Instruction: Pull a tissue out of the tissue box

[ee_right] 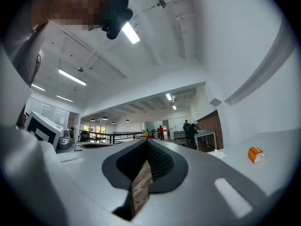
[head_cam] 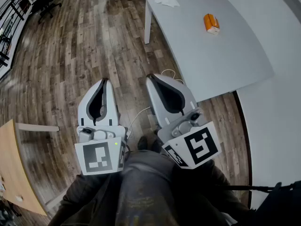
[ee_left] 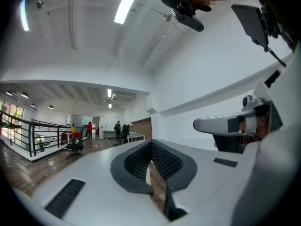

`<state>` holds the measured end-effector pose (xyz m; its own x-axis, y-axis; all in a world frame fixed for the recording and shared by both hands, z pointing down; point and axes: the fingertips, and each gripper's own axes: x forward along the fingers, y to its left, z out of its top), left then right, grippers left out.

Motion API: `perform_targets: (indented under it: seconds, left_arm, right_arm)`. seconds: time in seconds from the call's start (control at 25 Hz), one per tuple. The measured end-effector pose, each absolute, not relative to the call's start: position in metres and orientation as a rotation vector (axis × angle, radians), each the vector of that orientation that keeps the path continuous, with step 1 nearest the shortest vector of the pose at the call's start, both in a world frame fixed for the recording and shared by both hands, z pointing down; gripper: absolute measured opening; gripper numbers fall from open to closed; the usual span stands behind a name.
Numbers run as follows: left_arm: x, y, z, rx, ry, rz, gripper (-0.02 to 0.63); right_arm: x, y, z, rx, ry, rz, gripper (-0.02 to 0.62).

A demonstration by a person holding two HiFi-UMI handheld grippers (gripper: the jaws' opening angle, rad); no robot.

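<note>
we hold left gripper [head_cam: 104,80] and right gripper [head_cam: 149,76] shut and empty over open floor [head_cam: 94,41]; at 1 o'clock the tissue box [head_cam: 211,23] lies mid-worktop [head_cam: 225,65], well clear of the edges, long axis 11-to-5.

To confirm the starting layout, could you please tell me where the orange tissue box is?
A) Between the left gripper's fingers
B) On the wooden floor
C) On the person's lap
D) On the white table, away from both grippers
D: the orange tissue box sits on the white table, well ahead of the left gripper and the right gripper, and neither gripper holds anything.
</note>
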<state>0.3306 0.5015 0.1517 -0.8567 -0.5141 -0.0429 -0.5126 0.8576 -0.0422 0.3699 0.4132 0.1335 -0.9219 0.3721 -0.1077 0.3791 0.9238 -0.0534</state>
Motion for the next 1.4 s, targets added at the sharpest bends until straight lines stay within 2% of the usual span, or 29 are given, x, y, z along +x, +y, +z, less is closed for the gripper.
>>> perform_targets:
  seconds: [0.36,0.72,1.16,1.4]
  left_arm:
    - [0.312,0.509,0.163,-0.859,2.985,-0.025,0.000]
    - [0.263,0.467,0.182,-0.936,3.045,-0.007,0.000]
    - [0.145,0.328,0.169,-1.097,2.951,-0.118,0.000]
    - [0.102,0.264,0.171,-1.252,2.917,-0.195,0.000]
  right_arm:
    - [0.354,0.421,0.141,0.549,3.002,-0.126,0.002]
    - [0.313,0.391,0.143,0.520,3.009,-0.134,0.018]
    - [0.199,0.250,0.136,0.317,2.973,-0.157,0.017]
    - [0.156,0.182,0.132,0.182,2.964,-0.195,0.015]
